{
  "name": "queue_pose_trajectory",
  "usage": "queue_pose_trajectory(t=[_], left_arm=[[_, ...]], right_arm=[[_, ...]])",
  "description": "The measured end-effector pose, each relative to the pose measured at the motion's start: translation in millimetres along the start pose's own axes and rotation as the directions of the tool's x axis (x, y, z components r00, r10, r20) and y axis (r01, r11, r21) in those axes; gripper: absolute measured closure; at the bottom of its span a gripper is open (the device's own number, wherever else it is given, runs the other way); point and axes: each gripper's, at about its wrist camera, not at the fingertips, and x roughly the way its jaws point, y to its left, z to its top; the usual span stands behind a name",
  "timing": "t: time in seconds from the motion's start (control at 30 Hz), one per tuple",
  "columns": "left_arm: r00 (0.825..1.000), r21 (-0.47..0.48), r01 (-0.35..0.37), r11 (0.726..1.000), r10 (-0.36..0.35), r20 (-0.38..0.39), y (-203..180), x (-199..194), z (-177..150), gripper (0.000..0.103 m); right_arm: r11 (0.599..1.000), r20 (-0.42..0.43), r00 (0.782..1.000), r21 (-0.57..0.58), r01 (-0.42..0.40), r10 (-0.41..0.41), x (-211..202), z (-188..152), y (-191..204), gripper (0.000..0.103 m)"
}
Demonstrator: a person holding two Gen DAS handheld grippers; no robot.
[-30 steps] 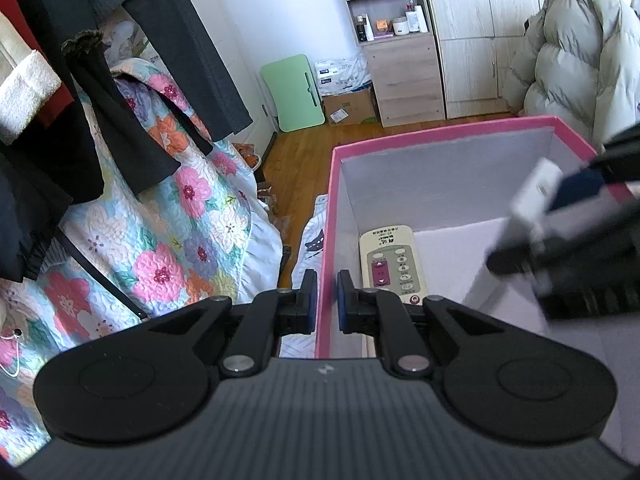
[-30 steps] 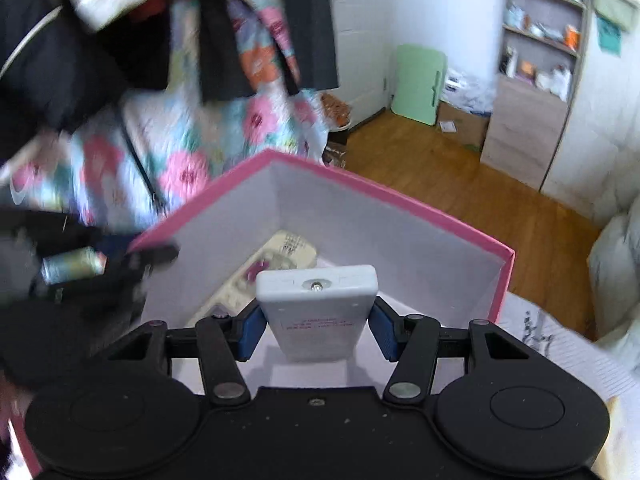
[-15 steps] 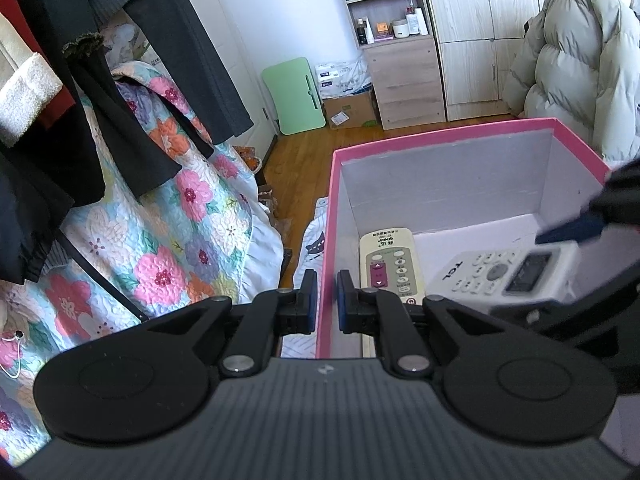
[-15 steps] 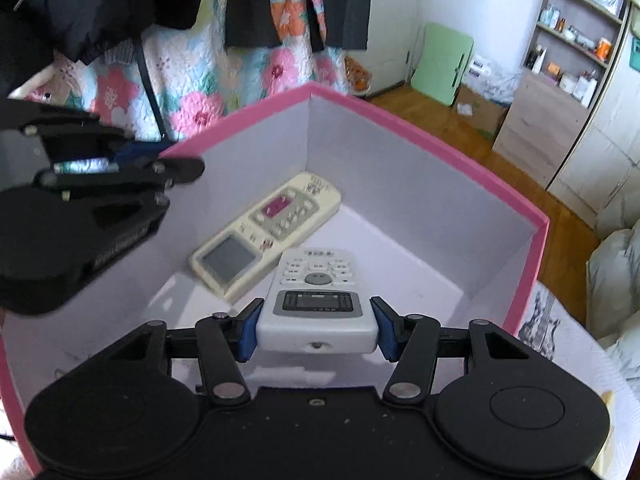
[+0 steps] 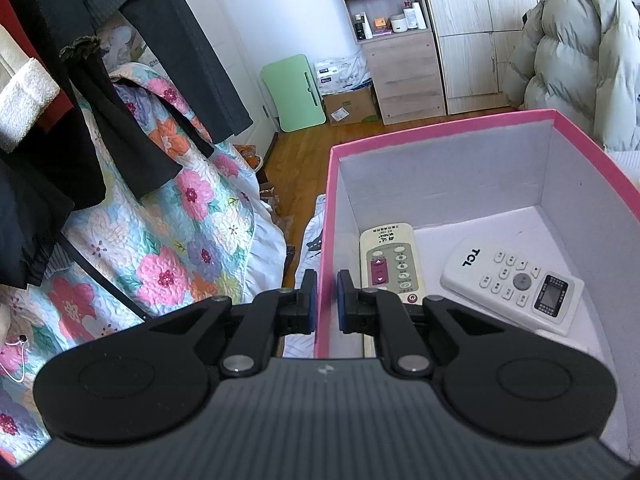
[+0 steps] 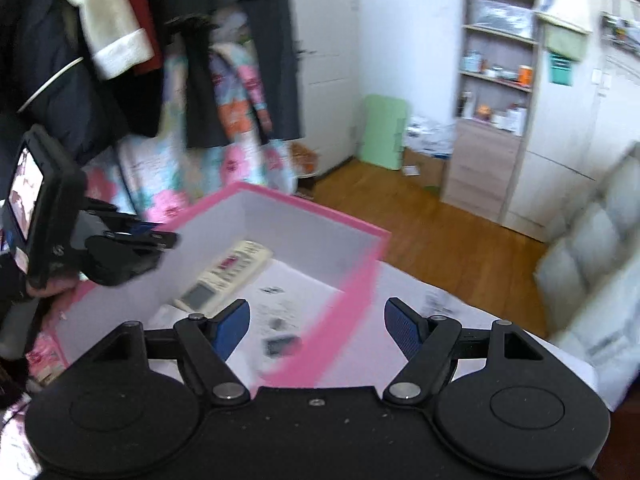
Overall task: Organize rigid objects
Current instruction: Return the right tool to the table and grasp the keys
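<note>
While your left gripper [image 5: 327, 296] pinches the pink wall of the box [image 5: 440, 130] between its blue pads, clamped on the near left edge, your right gripper [image 6: 317, 322] stands with its jaws opening wide and nothing held between them. You hold that right gripper above the box's right rim, and its view is blurred.

Inside the box, two remotes lie flat on the white floor. The cream remote [image 5: 390, 262] sits against the left wall, just ahead of your left gripper's right finger, buttons up. The white remote [image 5: 516, 282] lies just beside it to the right, angled, its small screen toward the near side; the two do not appear to touch. From the right wrist view the cream remote [image 6: 226, 276] shows clearly enough, while the white one is only a smear below the open jaws.

Beyond the box hang dark clothes [image 5: 132, 40] over a floral quilt [image 5: 172, 248]. Across the wooden floor [image 5: 296, 160] stand a shelf unit [image 5: 396, 40] and a padded coat [image 5: 580, 60].
</note>
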Motion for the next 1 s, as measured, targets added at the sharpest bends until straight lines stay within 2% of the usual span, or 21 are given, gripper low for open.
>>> queue_pose_trajectory(t=[0.1, 0.33, 0.5, 0.67, 0.83, 1.0], left_arm=[[1.0, 0.001, -0.002, 1.0, 0.002, -0.002, -1, 0, 0, 0.094], [1.0, 0.009, -0.004, 1.0, 0.004, -0.003, -1, 1, 1, 0.094], [0.997, 0.134, -0.074, 0.988, 0.073, 0.008, -19, 0, 1, 0.092], [0.999, 0.085, -0.046, 0.995, 0.045, 0.013, -9, -2, 2, 0.093], [0.999, 0.063, -0.035, 0.997, 0.033, 0.037, -5, -5, 1, 0.093], [0.999, 0.04, -0.02, 0.999, 0.018, 0.047, -3, -6, 1, 0.093]], right_arm=[[0.999, -0.004, 0.999, 0.022, 0.048, -0.048, -15, -19, -26, 0.026], [0.988, -0.063, 0.995, 0.125, 0.089, -0.082, -15, -61, -71, 0.029], [0.978, -0.112, 0.986, 0.157, 0.14, -0.123, 6, -82, -88, 0.032], [0.956, -0.171, 0.97, 0.209, 0.205, -0.17, 35, -96, -110, 0.032], [0.933, -0.215, 0.959, 0.269, 0.24, -0.185, 56, -106, -133, 0.032], [0.929, -0.214, 0.964, 0.299, 0.216, -0.156, 61, -109, -135, 0.032]])
